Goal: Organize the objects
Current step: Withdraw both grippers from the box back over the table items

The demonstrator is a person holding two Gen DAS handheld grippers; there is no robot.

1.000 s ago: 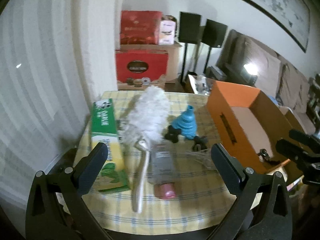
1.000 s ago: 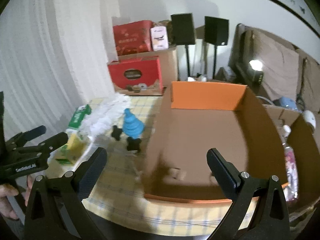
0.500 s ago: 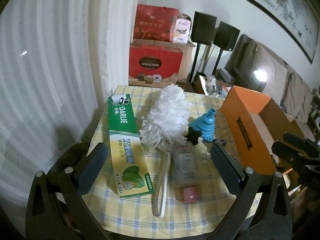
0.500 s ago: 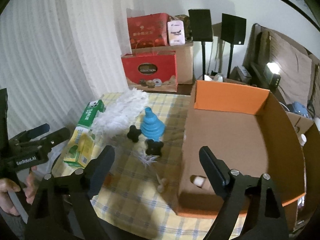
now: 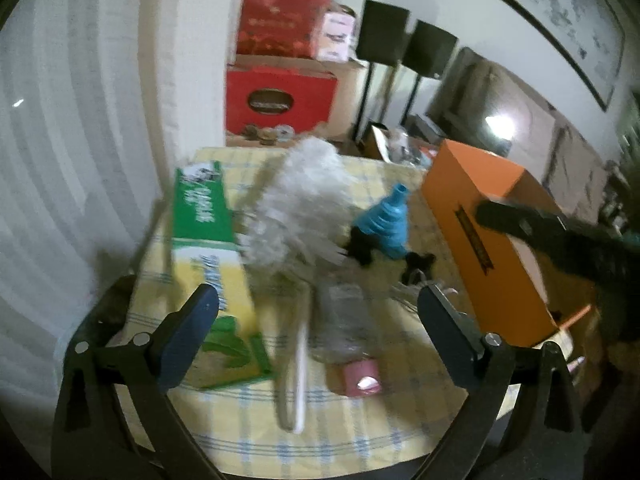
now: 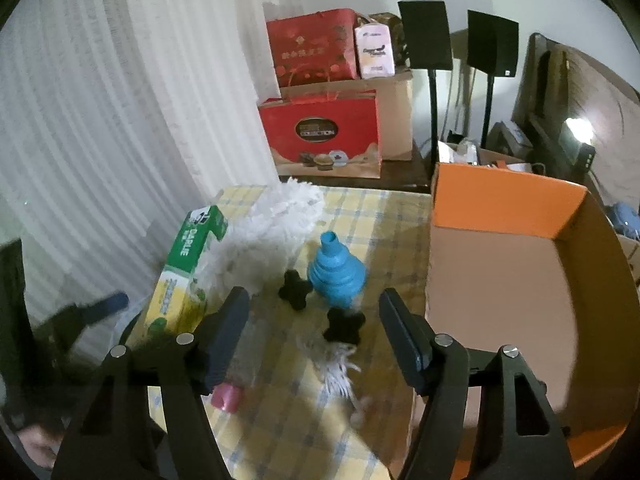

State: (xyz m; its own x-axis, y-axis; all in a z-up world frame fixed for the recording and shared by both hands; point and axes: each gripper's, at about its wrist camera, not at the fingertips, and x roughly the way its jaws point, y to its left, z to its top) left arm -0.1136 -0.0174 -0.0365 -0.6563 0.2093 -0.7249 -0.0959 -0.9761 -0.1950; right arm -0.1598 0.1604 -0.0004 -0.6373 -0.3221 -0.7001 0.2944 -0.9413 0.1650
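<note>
While both grippers hang above the table, nothing is yet gripped.
Left gripper: jaws wide, closing slightly; clear bottle and duster handle lie below, untouched.
Right gripper: jaws closing, empty; black cross-shaped piece just ahead.
Orange box: open, right of clutter.
Advice: centre on one item, descend squarely, avoid duster fibres.

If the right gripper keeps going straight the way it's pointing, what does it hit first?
Most likely the nearer black cross-shaped piece, which sits between the closing jaws of the right gripper, just ahead of the blue funnel. Nothing is gripped, and depth is hard to judge.
</note>
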